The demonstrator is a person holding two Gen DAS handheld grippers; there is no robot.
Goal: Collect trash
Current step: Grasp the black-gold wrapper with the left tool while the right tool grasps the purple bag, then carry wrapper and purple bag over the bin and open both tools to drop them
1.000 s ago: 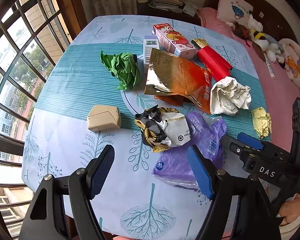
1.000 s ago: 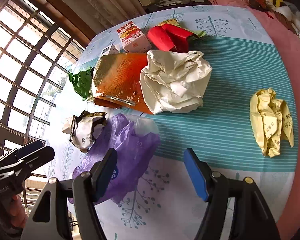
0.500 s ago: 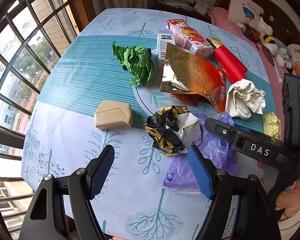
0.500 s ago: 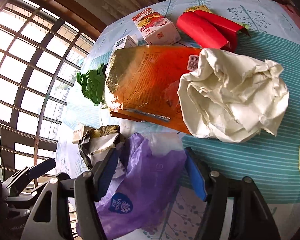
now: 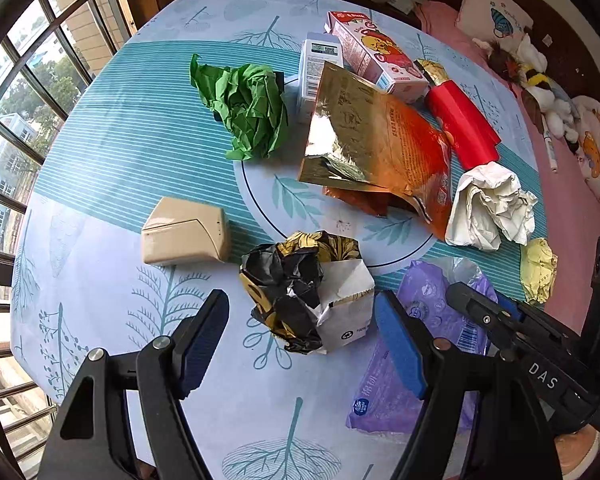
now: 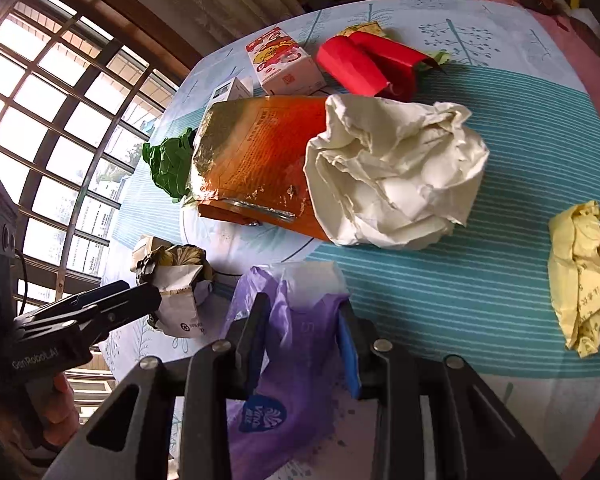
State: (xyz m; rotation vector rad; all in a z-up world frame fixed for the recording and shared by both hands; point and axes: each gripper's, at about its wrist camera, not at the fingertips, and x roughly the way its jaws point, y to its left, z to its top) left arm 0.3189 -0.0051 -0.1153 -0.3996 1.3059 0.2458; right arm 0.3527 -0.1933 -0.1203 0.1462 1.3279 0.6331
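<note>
The right claw (image 6: 304,336) has just been closing, and now its pads pinch the purple plastic bag (image 6: 296,364), which lies on the table (image 6: 480,292) — the bag bunches up between the two fingers. Beyond this claw lies the crumpled white paper (image 6: 396,172), and to its right the yellow wad (image 6: 580,276), well apart.

The left claw (image 5: 300,344) stands open, holding nothing. The black-and-gold crumpled wrapper (image 5: 304,292) lies between its fingertips and just beyond them — not touched. A beige box (image 5: 186,232) sits further, to its left.
</note>
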